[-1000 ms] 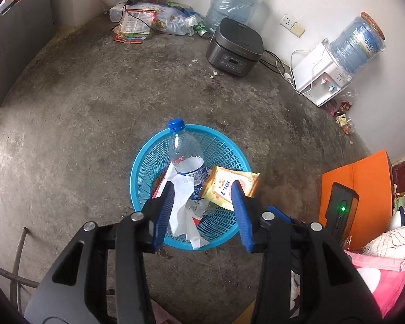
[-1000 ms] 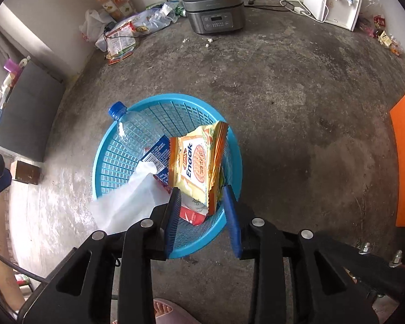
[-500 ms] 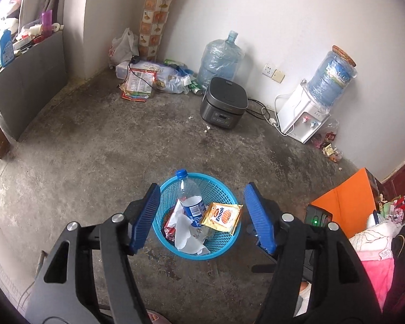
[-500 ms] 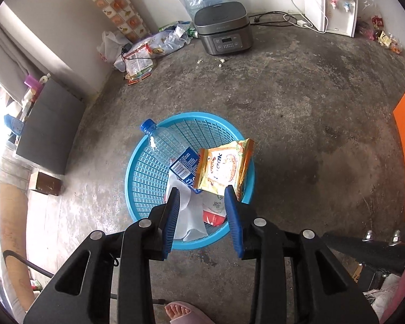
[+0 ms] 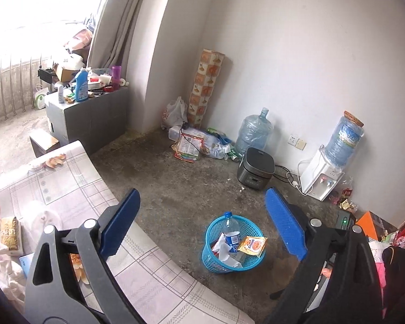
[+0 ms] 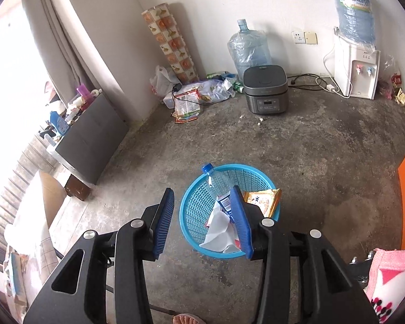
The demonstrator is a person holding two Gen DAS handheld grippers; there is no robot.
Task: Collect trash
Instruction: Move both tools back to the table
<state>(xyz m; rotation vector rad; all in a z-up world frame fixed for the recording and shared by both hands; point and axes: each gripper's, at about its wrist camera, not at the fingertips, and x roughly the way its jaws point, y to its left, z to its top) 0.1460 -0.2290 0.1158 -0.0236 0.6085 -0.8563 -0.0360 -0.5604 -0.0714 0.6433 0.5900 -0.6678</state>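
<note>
The concrete floor (image 6: 324,145) carries nearly everything, and a table with a checked floral cloth (image 5: 54,178) fills the lower left of the left wrist view, its far end cut off by the frame. Along the floor's far edge by the wall stand a white water dispenser (image 6: 356,73) with an upturned jug, a grey rice cooker (image 6: 266,89) and a spare water jug (image 6: 248,48); the heap of bags and wrappers (image 6: 197,94) in the far left corner is too jumbled to sort out.

Near the middle of the floor sits the blue basket (image 5: 252,228), holding the trash: a clear plastic bottle (image 5: 230,228) with a blue cap leaning on the rim, a white tissue (image 6: 216,229) draped over the near rim, and a yellow snack packet (image 5: 252,245). In the right wrist view the packet and bottle label are partly hidden behind one finger.

The left gripper (image 5: 202,225) is empty with its blue pads spread wide; the right gripper (image 6: 202,222) is also empty, its fingers parted.

A second ago both grippers hung just above the basket, which filled each view; now both have risen well clear and their fingers stand wider apart. The trash lies as before.
</note>
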